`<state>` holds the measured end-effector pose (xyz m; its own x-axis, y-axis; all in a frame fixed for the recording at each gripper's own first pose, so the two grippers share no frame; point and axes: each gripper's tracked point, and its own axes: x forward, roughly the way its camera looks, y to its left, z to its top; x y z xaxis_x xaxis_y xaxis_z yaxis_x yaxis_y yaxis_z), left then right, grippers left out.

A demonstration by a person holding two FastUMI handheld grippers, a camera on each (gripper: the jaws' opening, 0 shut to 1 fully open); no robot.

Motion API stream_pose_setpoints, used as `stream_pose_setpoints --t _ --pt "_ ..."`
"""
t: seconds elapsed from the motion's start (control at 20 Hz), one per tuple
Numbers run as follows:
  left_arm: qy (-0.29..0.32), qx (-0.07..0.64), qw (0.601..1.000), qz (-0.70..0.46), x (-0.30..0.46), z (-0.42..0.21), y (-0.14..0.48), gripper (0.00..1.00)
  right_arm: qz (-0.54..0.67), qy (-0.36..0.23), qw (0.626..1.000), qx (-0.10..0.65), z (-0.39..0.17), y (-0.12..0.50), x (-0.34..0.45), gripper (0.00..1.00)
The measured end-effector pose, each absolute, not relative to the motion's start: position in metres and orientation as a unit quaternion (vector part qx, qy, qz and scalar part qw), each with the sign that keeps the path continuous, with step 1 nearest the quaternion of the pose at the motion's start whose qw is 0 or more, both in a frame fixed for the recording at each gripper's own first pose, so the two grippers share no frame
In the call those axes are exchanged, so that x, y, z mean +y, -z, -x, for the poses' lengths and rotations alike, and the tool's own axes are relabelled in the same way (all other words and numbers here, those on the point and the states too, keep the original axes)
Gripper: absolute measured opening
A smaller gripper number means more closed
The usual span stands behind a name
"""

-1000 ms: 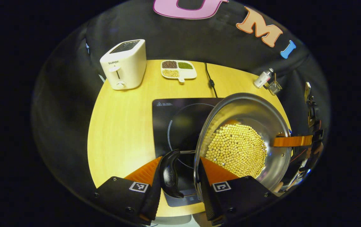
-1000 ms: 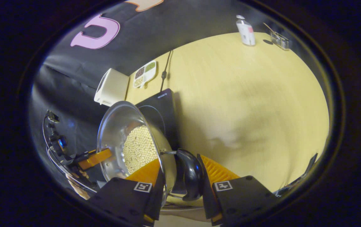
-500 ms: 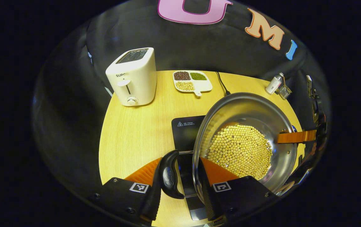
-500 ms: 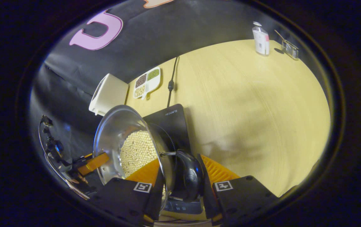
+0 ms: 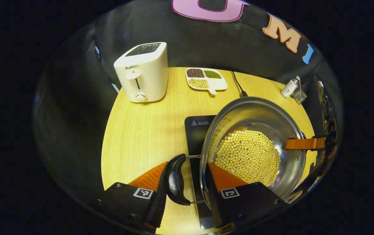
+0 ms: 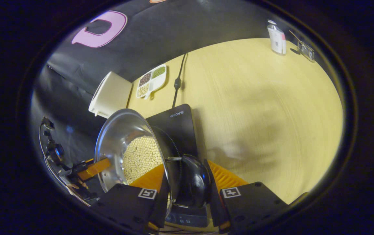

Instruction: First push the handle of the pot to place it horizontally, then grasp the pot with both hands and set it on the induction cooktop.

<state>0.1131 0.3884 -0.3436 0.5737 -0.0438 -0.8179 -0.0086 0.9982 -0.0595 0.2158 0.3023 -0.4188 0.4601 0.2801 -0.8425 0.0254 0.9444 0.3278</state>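
1. Left gripper view: my left gripper [image 5: 187, 173] is clamped on the pot [image 5: 254, 148], one finger inside the steel wall, the other outside against the black side handle [image 5: 175, 180].
2. Pale round beans [image 5: 247, 156] cover the pot's bottom.
3. Across the pot, my right gripper's finger [image 5: 303, 143] reaches over the far rim.
4. The pot sits above the black induction cooktop [image 5: 197, 130], covering its right part; whether its base touches the glass I cannot tell.
5. Behind, on the wooden table [image 5: 141, 130], stand a white toaster [image 5: 143, 72] and a divided dish of grains [image 5: 206, 78], with a power cord [image 5: 237, 85] just beside the dish.
6. A small bottle [image 5: 289, 87] and a clear little holder [image 5: 300, 95] stand at the table's far right.
7. Right gripper view: my right gripper [image 6: 187, 178] pinches the other handle [image 6: 195, 181] and the pot's wall between its two fingers.
8. There the pot [image 6: 130, 150] leans over the cooktop [image 6: 177, 127], and my left gripper [image 6: 90, 168] shows at the opposite rim.
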Motion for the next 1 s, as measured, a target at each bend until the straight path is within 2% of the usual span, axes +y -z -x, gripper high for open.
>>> stream_pose_setpoints --t 0.4,0.5,0.55,0.65,0.7,0.75,0.8,0.85,0.9,0.95,1.0 --pt "0.01 0.452 0.892 0.02 0.388 -0.115 0.345 0.65 -0.151 -0.073 0.842 0.512 -0.213 0.421 0.301 0.52" --pt "0.004 0.45 0.893 0.019 0.389 -0.115 0.345 0.65 -0.149 -0.075 0.84 0.517 -0.209 0.422 0.302 0.55" --pt "-0.002 0.451 0.892 0.021 0.389 -0.114 0.346 0.65 -0.145 -0.077 0.84 0.516 -0.208 0.421 0.304 0.53" --pt "-0.013 0.44 0.898 0.023 0.389 -0.114 0.345 0.67 -0.142 -0.077 0.845 0.511 -0.207 0.419 0.305 0.55" --pt "-0.02 0.432 0.902 0.02 0.391 -0.114 0.345 0.69 -0.142 -0.075 0.848 0.505 -0.207 0.416 0.304 0.72" --pt "-0.028 0.419 0.907 0.017 0.393 -0.114 0.341 0.71 -0.139 -0.07 0.853 0.498 -0.208 0.414 0.303 0.82" --pt "-0.034 0.407 0.913 0.014 0.395 -0.118 0.342 0.86 -0.137 -0.069 0.857 0.491 -0.209 0.41 0.301 0.93" --pt "-0.041 0.397 0.917 0.013 0.394 -0.117 0.334 1.0 -0.137 -0.068 0.863 0.482 -0.209 0.404 0.299 0.94" --pt "-0.047 0.388 0.921 0.011 0.395 -0.116 0.327 0.98 -0.134 -0.063 0.87 0.471 -0.21 0.397 0.294 0.94" --pt "-0.051 0.378 0.924 0.009 0.397 -0.115 0.322 0.98 -0.131 -0.058 0.876 0.461 -0.209 0.391 0.289 1.0" --pt "-0.057 0.37 0.927 0.006 0.399 -0.114 0.317 0.98 -0.127 -0.053 0.88 0.454 -0.208 0.386 0.284 1.0"
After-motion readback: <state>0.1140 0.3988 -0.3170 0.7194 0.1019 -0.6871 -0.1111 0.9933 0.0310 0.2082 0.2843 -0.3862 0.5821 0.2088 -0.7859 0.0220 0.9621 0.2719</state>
